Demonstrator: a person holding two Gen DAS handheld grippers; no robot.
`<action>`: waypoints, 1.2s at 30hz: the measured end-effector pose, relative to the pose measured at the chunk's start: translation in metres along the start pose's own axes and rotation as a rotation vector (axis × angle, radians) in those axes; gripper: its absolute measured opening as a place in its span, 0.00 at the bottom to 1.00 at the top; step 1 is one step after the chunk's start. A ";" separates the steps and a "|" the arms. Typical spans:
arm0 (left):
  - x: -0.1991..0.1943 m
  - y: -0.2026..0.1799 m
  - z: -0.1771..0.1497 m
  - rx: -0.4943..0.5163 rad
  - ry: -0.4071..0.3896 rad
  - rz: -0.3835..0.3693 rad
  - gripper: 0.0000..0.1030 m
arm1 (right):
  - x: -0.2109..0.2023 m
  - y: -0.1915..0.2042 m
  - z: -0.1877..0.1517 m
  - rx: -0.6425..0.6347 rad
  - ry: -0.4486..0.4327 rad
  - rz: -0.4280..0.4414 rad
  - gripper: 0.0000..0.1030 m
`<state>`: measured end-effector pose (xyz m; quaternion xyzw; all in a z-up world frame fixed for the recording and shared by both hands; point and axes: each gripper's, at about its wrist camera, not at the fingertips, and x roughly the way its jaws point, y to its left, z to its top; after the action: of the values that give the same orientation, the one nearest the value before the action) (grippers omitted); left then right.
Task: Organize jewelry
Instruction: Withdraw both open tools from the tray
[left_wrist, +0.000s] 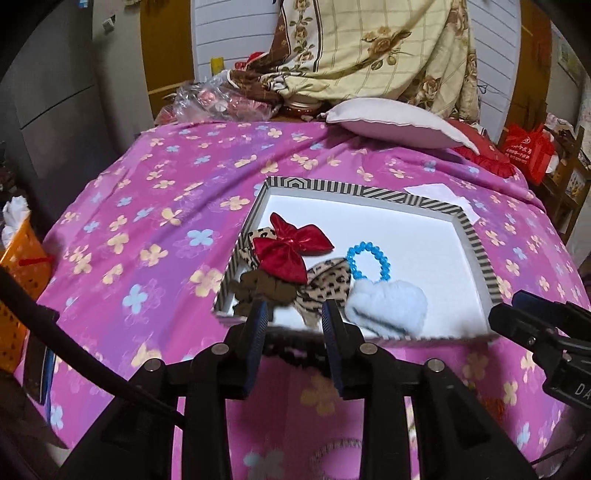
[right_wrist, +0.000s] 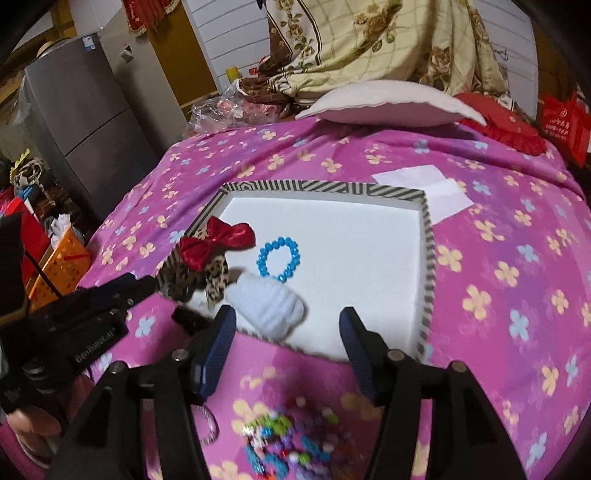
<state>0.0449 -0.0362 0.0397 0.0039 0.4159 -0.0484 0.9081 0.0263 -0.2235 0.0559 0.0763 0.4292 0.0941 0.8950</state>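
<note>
A shallow striped box (left_wrist: 476, 243) (right_wrist: 428, 258) with a white floor lies on the pink flowered bedspread. In it are a red bow (left_wrist: 291, 247) (right_wrist: 218, 240), a leopard-print bow (left_wrist: 325, 286) (right_wrist: 216, 277), a brown scrunchie (left_wrist: 266, 288), a blue bead bracelet (left_wrist: 367, 260) (right_wrist: 279, 258) and a white fluffy scrunchie (left_wrist: 388, 304) (right_wrist: 269, 304). My left gripper (left_wrist: 295, 314) is open and empty at the box's near left edge. My right gripper (right_wrist: 288, 321) is open and empty, above the box's near edge. A multicoloured bead piece (right_wrist: 291, 443) and a thin ring (right_wrist: 210, 424) lie below it.
A dark fuzzy band (left_wrist: 295, 350) (right_wrist: 190, 319) lies just outside the box's near edge. White paper (right_wrist: 432, 192) lies beyond the box. A pillow (right_wrist: 388, 103), quilts and bags sit at the bed's far end. An orange basket (left_wrist: 18, 280) stands left of the bed.
</note>
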 end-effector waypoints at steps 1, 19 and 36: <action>-0.004 0.000 -0.003 0.001 -0.003 0.003 0.41 | -0.006 0.000 -0.005 -0.005 -0.013 -0.005 0.59; -0.057 -0.003 -0.061 -0.007 -0.018 0.016 0.41 | -0.048 -0.017 -0.077 0.041 0.009 -0.039 0.69; -0.071 -0.004 -0.084 -0.024 -0.013 0.017 0.41 | -0.066 -0.008 -0.096 0.006 0.015 -0.069 0.69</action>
<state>-0.0652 -0.0300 0.0383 -0.0038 0.4106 -0.0356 0.9111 -0.0883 -0.2415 0.0444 0.0633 0.4387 0.0625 0.8942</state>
